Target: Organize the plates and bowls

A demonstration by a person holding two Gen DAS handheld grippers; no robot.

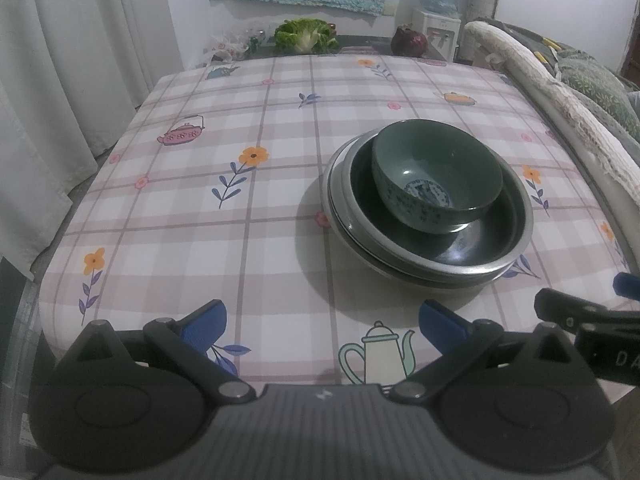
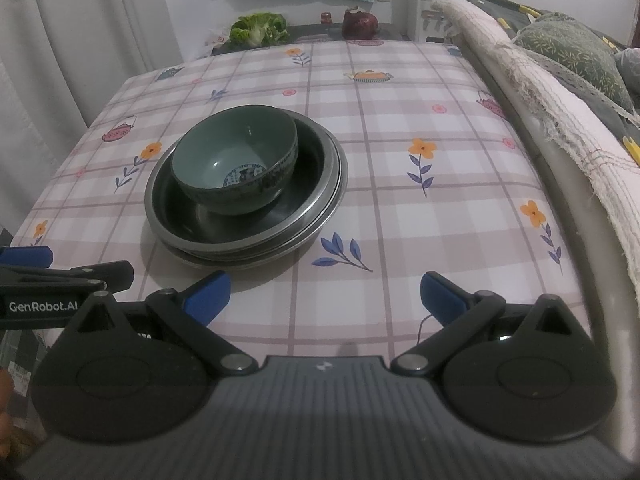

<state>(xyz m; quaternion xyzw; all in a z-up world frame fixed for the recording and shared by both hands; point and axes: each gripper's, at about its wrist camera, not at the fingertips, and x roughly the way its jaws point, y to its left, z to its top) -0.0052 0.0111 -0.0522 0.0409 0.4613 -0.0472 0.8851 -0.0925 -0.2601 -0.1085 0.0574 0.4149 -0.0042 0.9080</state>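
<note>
A green ceramic bowl (image 1: pixel 436 178) (image 2: pixel 236 160) with a blue pattern inside sits tilted in a dark bowl (image 1: pixel 472 240) (image 2: pixel 240 224). That dark bowl rests on stacked metal plates (image 1: pixel 340 200) (image 2: pixel 332 200) on the checked tablecloth. My left gripper (image 1: pixel 322 326) stands open near the table's front edge, short of the stack and to its left, holding nothing. My right gripper (image 2: pixel 324 294) is open too, near the front edge, with the stack ahead and to its left. Each gripper shows at the edge of the other's view.
The table (image 1: pixel 200 220) carries a plaid cloth with teapots and flowers. Curtains (image 1: pixel 60 80) hang at the left. A cloth-draped sofa arm (image 2: pixel 540 112) borders the right side. Beyond the far edge lie a lettuce (image 1: pixel 306 34), a dark red cabbage (image 1: pixel 409 42) and a water dispenser (image 1: pixel 438 8).
</note>
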